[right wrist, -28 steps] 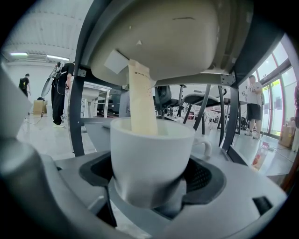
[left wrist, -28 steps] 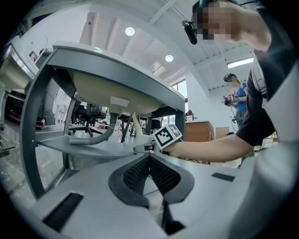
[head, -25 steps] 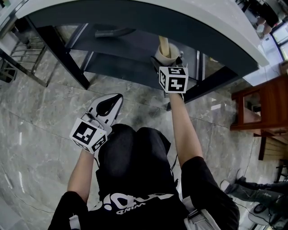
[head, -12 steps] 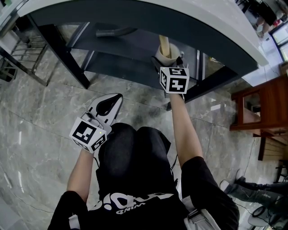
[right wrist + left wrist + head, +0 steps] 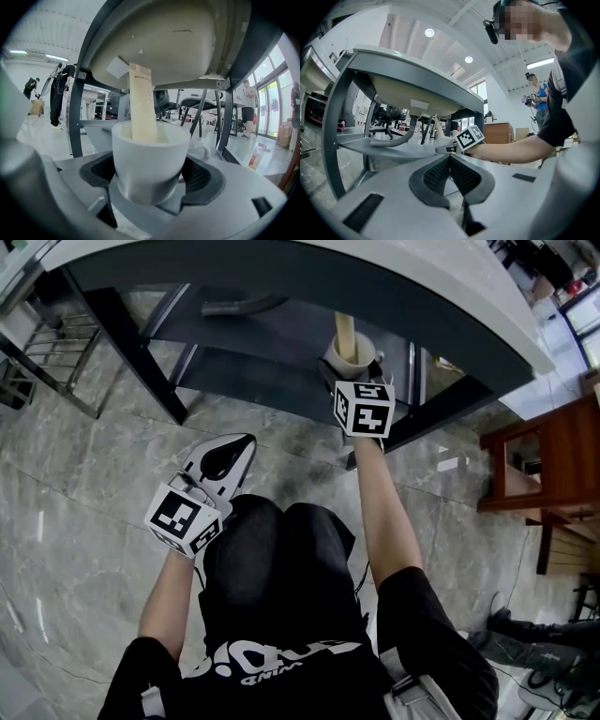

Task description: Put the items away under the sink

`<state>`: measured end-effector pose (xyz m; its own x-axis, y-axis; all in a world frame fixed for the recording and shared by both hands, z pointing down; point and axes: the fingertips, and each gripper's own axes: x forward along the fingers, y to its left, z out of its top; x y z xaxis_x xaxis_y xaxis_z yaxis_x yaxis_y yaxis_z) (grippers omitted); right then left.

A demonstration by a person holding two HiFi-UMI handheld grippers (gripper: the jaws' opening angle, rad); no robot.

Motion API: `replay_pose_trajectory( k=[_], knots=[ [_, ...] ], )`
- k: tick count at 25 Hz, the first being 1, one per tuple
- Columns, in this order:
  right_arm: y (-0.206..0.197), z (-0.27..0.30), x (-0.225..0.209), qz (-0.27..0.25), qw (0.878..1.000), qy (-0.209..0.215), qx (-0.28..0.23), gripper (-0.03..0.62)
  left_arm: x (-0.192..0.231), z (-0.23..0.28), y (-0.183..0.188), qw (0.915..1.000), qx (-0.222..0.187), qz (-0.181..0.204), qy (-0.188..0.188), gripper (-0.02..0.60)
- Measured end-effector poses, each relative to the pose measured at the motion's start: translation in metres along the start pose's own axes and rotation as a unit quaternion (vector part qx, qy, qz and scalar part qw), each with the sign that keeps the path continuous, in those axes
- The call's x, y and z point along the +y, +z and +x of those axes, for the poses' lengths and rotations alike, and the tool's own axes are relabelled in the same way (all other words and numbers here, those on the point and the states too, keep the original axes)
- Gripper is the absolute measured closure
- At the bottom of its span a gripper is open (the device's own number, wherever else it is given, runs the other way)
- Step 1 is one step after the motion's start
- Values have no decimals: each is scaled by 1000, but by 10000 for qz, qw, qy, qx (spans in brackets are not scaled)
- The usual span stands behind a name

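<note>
Best way: keep cup (image 5: 146, 157) level so paper stick (image 5: 142, 101) stays in, seat base flat on shelf (image 5: 272, 338), then let go.
Left tool (image 5: 450, 161): well short of sink (image 5: 164, 37), pressed together, empty; left arm (image 5: 169, 601) bent, low.
Right arm (image 5: 380, 512) stretched straight; right tool (image 5: 151, 185) pinching upright cup under sink, over shelf; touching shelf or not, can't tell.

The right tool (image 5: 147, 174) hides part of the white ceramic cup (image 5: 354, 356) from the head view; print on the beige paper sachet (image 5: 142, 101) is illegible.
</note>
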<state>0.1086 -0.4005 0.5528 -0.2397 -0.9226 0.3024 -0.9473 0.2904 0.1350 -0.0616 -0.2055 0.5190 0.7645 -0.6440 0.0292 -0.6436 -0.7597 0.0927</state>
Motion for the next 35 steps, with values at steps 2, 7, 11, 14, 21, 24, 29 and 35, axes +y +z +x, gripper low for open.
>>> replay_pose_trajectory(
  k=[2, 7, 11, 14, 21, 24, 29, 35],
  knots=[
    [2, 2, -2, 45, 10000, -8, -8, 149, -1, -1, 1, 10000, -10, 5, 4, 563],
    [2, 3, -2, 15, 10000, -33, -4, 149, -1, -4, 3, 10000, -18, 12, 27, 562],
    [2, 0, -1, 69, 10000, -23, -21, 149, 0, -5, 3, 10000, -16, 22, 44, 563],
    [4, -4, 1, 84, 10000, -4, -43, 149, -1, -4, 4, 10000, -17, 25, 33, 562],
    [2, -6, 0, 94, 9999, -61, -103, 149, -6, -3, 2, 10000, 5, 39, 4, 561],
    [2, -6, 0, 110, 9999, -48, -87, 149, -5, -3, 1, 10000, 18, 28, 28, 562],
    [2, -11, 3, 147, 9999, -15, -88, 149, -4, -4, 1, 10000, 24, 31, 55, 561],
    [1, -17, 4, 154, 9998, -15, -122, 149, -5, -2, 0, 10000, 38, 28, 38, 561]
  ],
)
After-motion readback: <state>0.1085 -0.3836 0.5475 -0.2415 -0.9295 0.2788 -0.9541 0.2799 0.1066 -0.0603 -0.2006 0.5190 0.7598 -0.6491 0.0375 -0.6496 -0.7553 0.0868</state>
